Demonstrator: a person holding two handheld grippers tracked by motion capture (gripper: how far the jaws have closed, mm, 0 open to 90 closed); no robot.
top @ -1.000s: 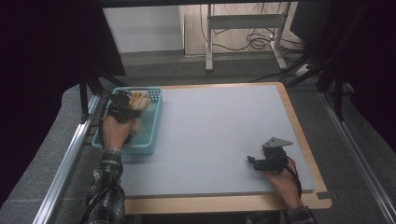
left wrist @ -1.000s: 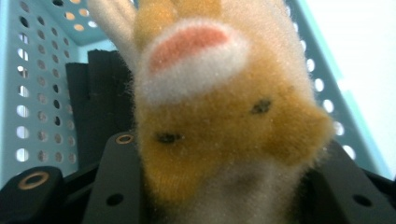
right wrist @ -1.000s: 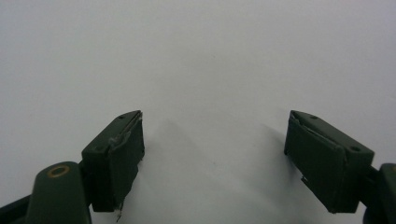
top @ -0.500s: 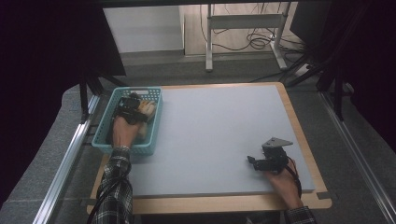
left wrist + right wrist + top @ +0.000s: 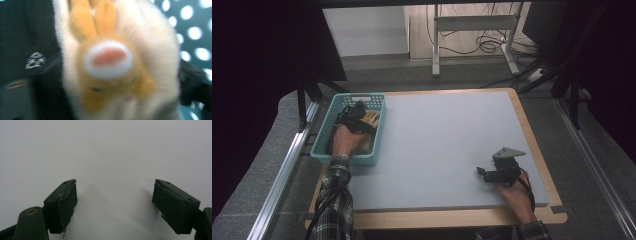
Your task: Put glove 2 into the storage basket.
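Right gripper [image 5: 486,174] rests low on the grey table [image 5: 447,145], jaws spread wide with nothing between them. Farther off, the left gripper [image 5: 358,114] sits in the teal basket [image 5: 323,150], jaws just opened around the plush toy [image 5: 115,62] lying there.

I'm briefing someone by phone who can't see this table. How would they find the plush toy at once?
Start at the grey table and go to the teal basket at its left edge. Inside, at the left gripper, lies the plush toy: cream and orange fur with a pink patch, the one soft, pale thing there.
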